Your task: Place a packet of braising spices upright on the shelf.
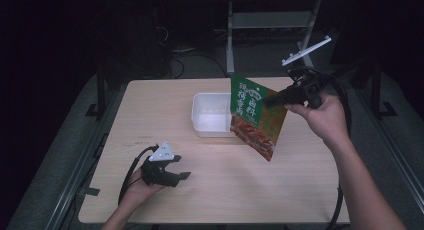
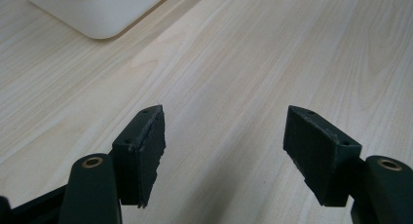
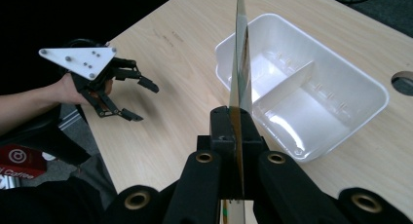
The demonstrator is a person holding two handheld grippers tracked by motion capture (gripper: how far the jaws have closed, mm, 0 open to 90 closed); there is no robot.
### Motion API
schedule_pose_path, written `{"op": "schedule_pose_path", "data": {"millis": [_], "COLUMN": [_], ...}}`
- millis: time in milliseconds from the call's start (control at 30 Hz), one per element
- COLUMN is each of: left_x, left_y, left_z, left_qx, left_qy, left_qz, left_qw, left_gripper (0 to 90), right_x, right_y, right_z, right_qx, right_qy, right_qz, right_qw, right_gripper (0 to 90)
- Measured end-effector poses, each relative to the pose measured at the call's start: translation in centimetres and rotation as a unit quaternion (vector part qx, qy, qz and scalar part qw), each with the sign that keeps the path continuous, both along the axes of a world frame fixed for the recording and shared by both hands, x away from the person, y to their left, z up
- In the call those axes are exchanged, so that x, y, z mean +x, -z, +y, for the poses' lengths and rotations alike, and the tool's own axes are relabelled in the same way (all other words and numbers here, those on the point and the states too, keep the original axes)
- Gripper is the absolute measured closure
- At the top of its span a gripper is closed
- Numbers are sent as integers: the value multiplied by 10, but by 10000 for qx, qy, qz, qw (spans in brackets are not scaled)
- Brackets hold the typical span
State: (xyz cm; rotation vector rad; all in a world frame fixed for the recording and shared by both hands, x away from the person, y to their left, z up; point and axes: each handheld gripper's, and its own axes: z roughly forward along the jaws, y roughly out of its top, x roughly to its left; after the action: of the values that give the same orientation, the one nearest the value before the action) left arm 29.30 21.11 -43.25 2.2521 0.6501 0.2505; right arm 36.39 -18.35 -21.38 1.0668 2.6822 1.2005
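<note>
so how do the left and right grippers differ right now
The left gripper has its jaws spread wide with nothing between them; the right gripper is shut on the green snack bag. The left sits low near the wooden table, while the right is raised beside the white divided container. Both are black and hand-held.

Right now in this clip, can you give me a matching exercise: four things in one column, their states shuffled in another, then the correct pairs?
Things:
1. left hand-held gripper
2. right hand-held gripper
3. snack packet
4. white tray

States:
A. lifted off the table, hanging by its edge
B. jaws apart, nothing between them
C. resting on the table, divided into two compartments
D. jaws clamped on something thin

Pairs: 1-B, 2-D, 3-A, 4-C
</note>
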Motion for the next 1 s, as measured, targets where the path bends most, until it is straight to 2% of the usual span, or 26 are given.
{"op": "schedule_pose_path", "data": {"millis": [467,1000], "left_x": [1,2], "left_y": [0,0], "left_z": [3,4], "left_qx": [-29,-50], "left_qy": [-28,-48], "left_qz": [2,9], "left_qw": [10000,10000], "left_gripper": [309,303], "right_x": [26,48], "right_y": [-11,-9], "right_z": [10,13], "right_qx": [-152,-361], "right_qy": [203,449], "right_qz": [-58,-59], "right_qw": [9997,9983], "right_gripper": [900,900]}}
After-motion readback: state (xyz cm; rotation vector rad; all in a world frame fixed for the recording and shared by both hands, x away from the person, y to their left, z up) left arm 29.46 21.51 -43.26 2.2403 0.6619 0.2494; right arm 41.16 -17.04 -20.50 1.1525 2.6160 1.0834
